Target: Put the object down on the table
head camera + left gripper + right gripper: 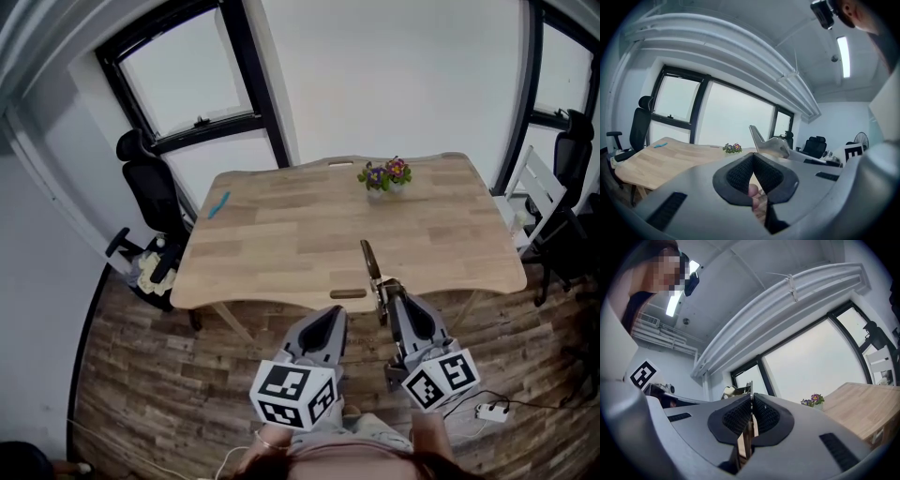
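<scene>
A metal tool (371, 262) with a brown wooden handle (348, 293) hangs over the front edge of the wooden table (281, 244). My right gripper (383, 298) is shut on it; in the right gripper view the thin metal blade (736, 391) sticks up between the closed pads of the right gripper (751, 397). My left gripper (335, 313) is just left of it, below the table's front edge, shut with nothing in it. In the left gripper view, the left gripper (753, 155) shows its pads touching, and the metal tool (767, 143) rises behind on the right.
A small pot of flowers (384, 176) stands at the table's far side and a blue object (218, 204) lies at its left. Black office chairs (150, 187) stand left, a white chair (536, 192) right. A power strip (491, 412) lies on the floor.
</scene>
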Demonstrator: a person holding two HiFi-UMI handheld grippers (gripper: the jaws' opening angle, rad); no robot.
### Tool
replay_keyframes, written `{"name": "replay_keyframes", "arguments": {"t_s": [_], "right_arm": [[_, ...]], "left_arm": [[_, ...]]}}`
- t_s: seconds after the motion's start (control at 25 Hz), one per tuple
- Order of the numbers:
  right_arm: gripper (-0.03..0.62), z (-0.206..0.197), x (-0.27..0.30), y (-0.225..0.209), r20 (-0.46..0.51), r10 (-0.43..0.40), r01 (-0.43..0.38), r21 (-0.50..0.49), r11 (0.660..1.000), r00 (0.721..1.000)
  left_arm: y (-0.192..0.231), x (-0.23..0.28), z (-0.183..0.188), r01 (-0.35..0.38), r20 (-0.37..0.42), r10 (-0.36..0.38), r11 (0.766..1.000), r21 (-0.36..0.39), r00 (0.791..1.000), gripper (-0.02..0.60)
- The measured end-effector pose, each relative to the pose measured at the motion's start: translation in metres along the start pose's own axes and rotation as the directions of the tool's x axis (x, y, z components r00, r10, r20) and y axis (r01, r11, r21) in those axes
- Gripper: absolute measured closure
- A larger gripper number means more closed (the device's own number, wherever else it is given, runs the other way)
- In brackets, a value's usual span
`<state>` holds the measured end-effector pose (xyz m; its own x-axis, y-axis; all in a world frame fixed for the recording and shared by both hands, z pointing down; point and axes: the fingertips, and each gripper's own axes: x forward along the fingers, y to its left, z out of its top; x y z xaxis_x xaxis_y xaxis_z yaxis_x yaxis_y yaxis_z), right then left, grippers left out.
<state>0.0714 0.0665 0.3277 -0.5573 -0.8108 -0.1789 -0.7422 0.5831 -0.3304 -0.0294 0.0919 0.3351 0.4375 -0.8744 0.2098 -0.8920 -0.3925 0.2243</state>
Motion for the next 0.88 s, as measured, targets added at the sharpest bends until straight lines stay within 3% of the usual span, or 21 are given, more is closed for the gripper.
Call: {"name": "replay_keyframes", "arguments": {"t_s": [0.2,0.88], "right_arm": [[0.591,-0.009,0.021,-0.008,-0.020,0.002,-0.002,-0.004,1.000,1.000],[0.591,-0.012,0.119,-0.055,-0.042,-0.035,0.032,-0.062,0.998,0.999]], "left_arm": [[0.023,0.017,-0.002,-0.016,-0.010,0.015,1.000,-0.017,1.000,0.581],[0.080,0.109,0.029,0.053,-0.019,-0.053,0.999,-0.009,0.998,0.581]]}}
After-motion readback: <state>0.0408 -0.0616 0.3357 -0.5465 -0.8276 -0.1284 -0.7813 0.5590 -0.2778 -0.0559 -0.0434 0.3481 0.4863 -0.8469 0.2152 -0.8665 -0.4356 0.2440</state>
